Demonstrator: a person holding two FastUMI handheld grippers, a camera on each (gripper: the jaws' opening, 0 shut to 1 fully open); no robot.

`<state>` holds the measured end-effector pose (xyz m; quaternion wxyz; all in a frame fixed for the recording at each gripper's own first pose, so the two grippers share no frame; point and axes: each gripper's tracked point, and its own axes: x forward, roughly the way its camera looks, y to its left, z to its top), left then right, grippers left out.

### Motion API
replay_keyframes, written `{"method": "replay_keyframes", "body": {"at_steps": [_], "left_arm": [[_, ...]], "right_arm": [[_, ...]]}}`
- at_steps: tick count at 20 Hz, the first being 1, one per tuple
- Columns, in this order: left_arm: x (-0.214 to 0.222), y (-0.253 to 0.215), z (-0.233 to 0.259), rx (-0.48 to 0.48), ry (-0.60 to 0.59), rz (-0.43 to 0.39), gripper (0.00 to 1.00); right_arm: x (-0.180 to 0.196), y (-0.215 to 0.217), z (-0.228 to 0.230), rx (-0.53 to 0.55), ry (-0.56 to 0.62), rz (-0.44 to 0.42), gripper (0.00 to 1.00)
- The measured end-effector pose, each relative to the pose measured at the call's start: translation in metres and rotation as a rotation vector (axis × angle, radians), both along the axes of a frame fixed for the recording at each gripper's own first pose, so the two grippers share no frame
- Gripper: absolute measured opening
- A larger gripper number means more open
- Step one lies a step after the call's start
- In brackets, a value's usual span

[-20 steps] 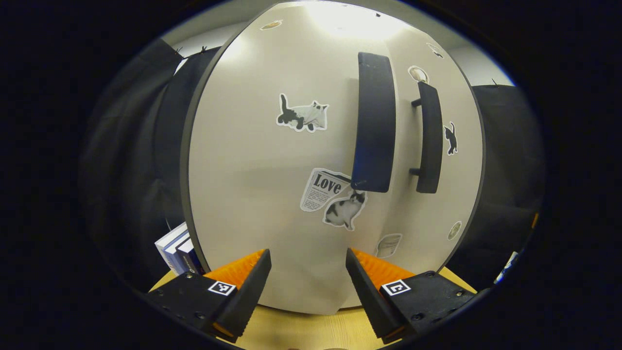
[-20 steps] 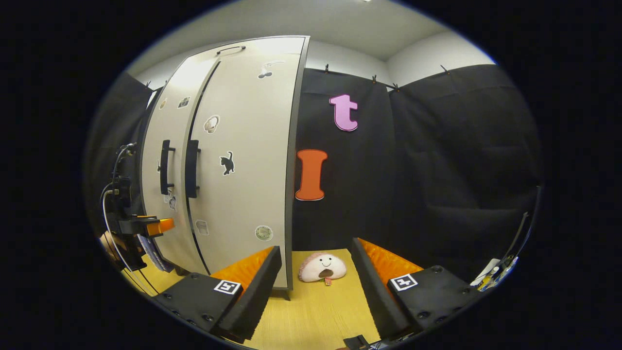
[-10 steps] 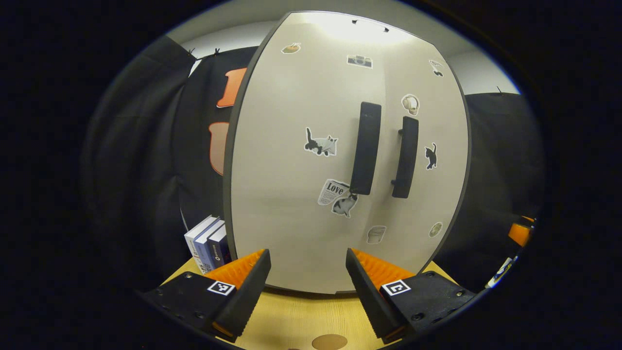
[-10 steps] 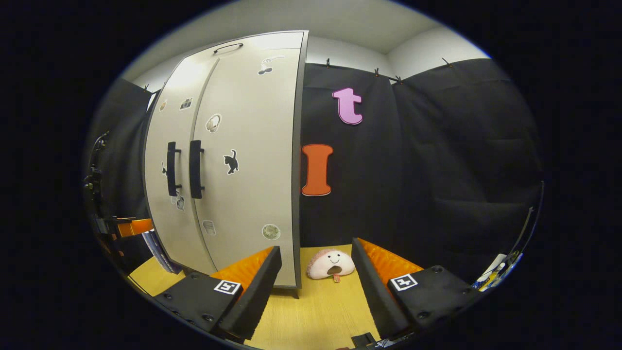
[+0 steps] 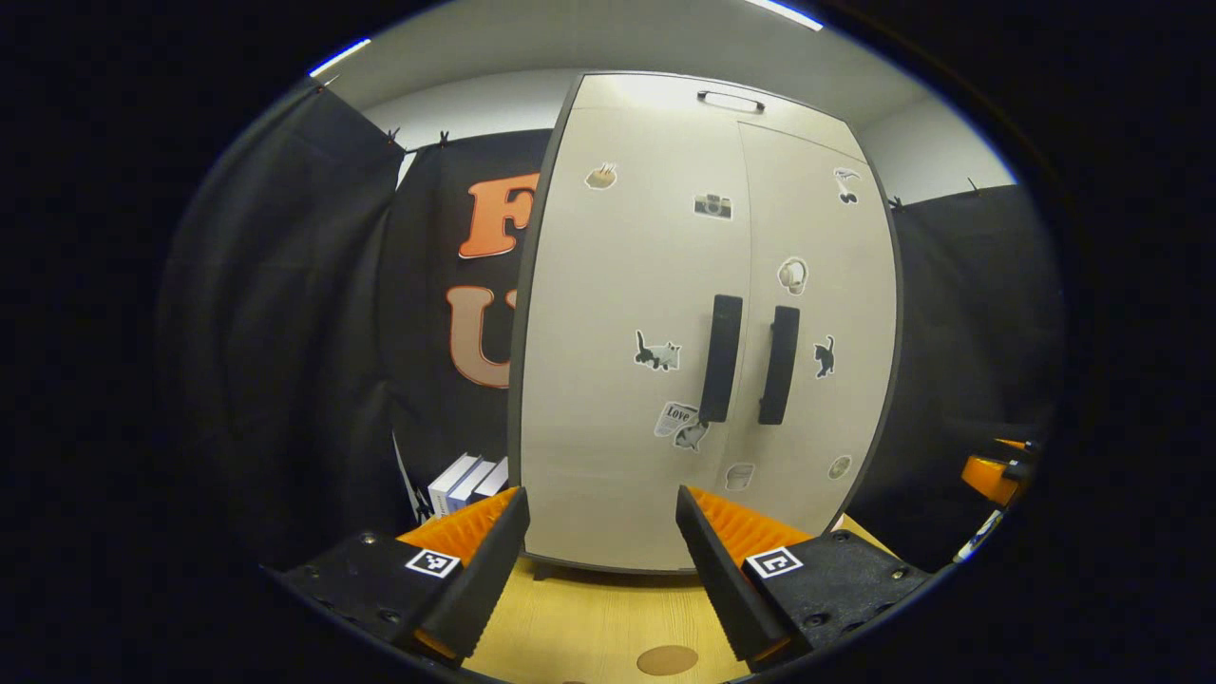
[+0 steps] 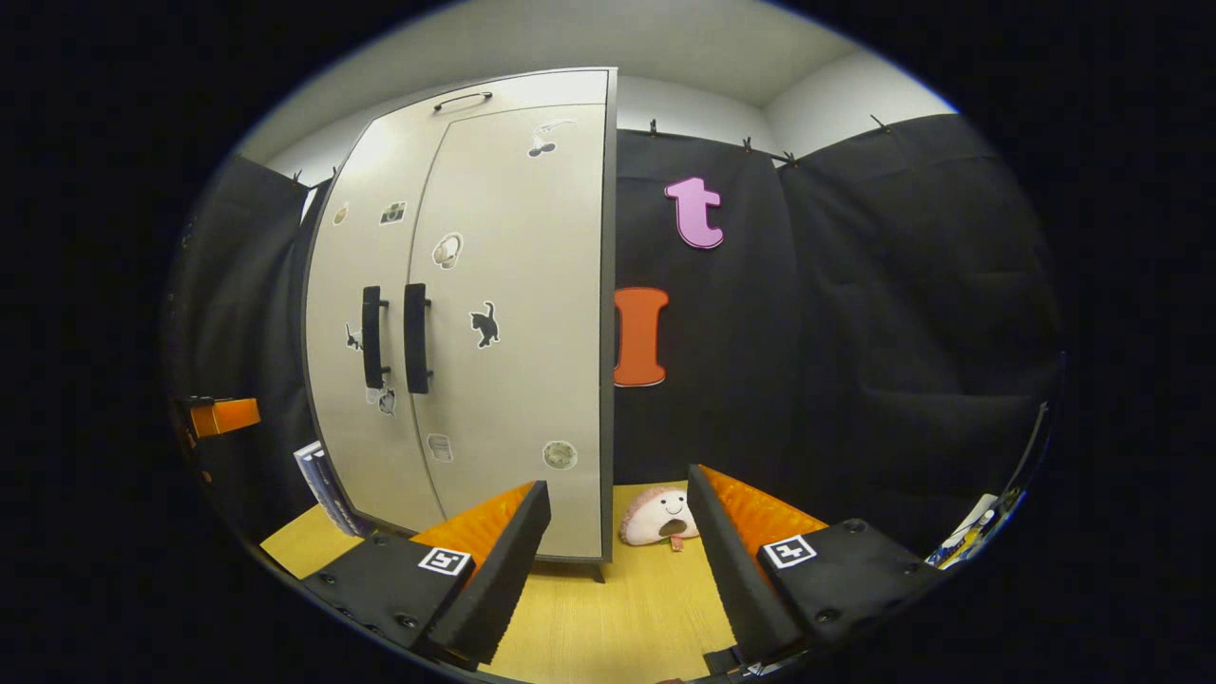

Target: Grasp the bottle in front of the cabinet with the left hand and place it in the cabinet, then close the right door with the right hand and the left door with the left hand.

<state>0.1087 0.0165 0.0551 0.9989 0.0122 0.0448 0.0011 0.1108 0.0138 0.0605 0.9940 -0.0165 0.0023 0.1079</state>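
The cream cabinet [image 5: 665, 380] stands on the wooden table with both doors closed, its two black handles [image 5: 720, 357] side by side at the seam. The bottle is hidden, with nothing of it on the table. My left gripper [image 5: 600, 562] is open and empty, held back from the left door. My right gripper [image 6: 617, 556] is open and empty too, low by the cabinet's right corner [image 6: 604, 532]. In the right gripper view the cabinet [image 6: 494, 332] shows at an angle, and the left gripper's orange finger [image 6: 223, 416] pokes in at the far left.
Several books [image 5: 465, 480] stand against the cabinet's left side. A pink plush toy [image 6: 657, 518] lies on the table right of the cabinet. A round brown mark [image 5: 667, 659] sits on the wooden table [image 5: 589, 617]. An orange part of the right gripper [image 5: 988, 475] shows at the far right.
My left gripper has drawn back from the left door, so the whole closed cabinet now shows. The right gripper has shifted slightly, with the cabinet sliding right in its view.
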Motion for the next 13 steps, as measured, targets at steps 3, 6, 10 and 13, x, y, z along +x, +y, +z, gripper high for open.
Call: {"method": "replay_keyframes", "body": {"at_steps": [3, 6, 10, 13], "left_arm": [[-0.018, 0.003, 0.016, -0.005, -0.025, 0.001, 0.94], [-0.033, 0.01, 0.022, 0.002, -0.046, 0.022, 0.94], [-0.048, 0.013, 0.027, -0.013, -0.062, 0.021, 0.94], [-0.058, 0.011, 0.034, -0.004, -0.08, 0.0, 0.94]], "right_arm": [[-0.009, 0.008, 0.004, -0.005, -0.02, 0.015, 0.89], [-0.019, 0.013, 0.009, -0.01, -0.042, 0.012, 0.95], [-0.033, 0.021, 0.011, -0.015, -0.049, 0.018, 0.95], [-0.047, 0.023, 0.012, -0.01, -0.052, 0.013, 0.95]]}}
